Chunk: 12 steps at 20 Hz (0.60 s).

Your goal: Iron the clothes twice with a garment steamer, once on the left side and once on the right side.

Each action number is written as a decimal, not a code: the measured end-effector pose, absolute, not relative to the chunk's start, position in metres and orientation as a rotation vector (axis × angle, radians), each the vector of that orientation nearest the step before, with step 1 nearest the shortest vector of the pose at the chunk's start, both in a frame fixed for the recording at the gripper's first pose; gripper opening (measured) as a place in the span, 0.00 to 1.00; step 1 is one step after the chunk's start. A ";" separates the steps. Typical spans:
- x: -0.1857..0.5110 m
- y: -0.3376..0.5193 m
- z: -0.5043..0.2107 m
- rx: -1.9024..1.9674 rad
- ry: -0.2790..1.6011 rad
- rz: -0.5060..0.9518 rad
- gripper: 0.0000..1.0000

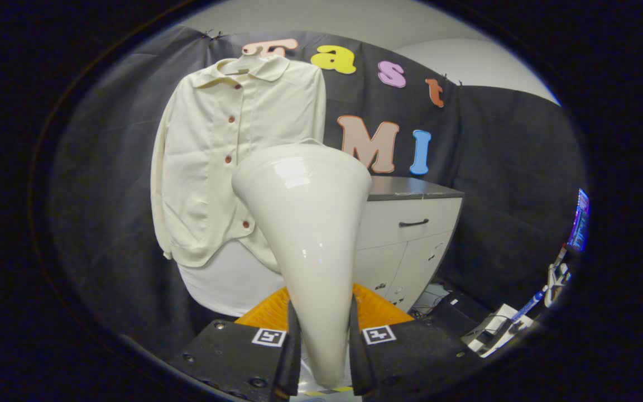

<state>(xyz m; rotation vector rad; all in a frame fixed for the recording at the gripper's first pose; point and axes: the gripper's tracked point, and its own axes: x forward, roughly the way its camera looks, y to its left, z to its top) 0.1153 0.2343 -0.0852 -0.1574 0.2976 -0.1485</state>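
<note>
The gripper [324, 346] was clamped on the steamer [305, 223], still short of the shirt [215, 162]; it probably wanted slow, even strokes down each side.

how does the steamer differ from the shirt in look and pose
The steamer is a glossy, rigid cone clamped between the fingers of the hand-held gripper; the shirt is soft, matte, creased cloth hanging against the booth wall. The steamer stands just ahead of the fingers, widening upward; the shirt hangs beyond it, partly hidden behind it. The shirt carries dark buttons down its front; the steamer is plain. Both are cream-white.
</note>
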 end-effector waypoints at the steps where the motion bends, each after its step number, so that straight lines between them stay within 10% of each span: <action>1: 0.107 0.232 -0.071 -0.156 0.285 -0.132 0.36; 12: 0.046 0.209 0.019 -0.108 0.198 0.009 0.35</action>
